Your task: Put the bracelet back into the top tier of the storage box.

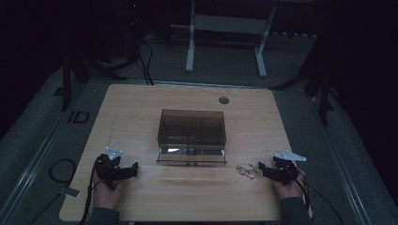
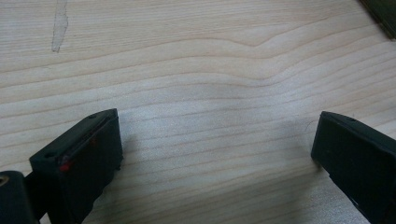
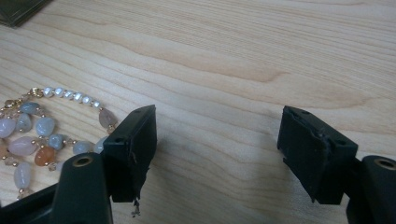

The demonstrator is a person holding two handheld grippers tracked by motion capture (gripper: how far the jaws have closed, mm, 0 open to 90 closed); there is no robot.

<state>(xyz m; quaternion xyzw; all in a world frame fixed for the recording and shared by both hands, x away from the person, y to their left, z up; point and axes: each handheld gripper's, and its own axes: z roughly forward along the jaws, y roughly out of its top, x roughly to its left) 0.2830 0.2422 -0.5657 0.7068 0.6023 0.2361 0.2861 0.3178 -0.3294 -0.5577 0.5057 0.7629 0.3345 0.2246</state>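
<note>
Bead bracelet [image 3: 42, 130] on table [image 1: 141, 108] — right gripper [image 3: 217, 149] fingers apart, beside it

Pale wood-grain table [image 1: 141, 108] w/ wavy brown streaks; smoky translucent brown-grey organiser box [image 1: 191, 126]; beaded bracelet [image 3: 37, 130] in white pearls, pink, pale blue, orange stones & gold links; matte black right gripper [image 3: 217, 144] & left gripper [image 2: 215, 154].

1. The high view is dim and grainy; the room beyond the table [image 1: 141, 108] falls to near black.
2. Both tool views are bright and evenly lit, with soft shadows on sharp wood grain.
</note>
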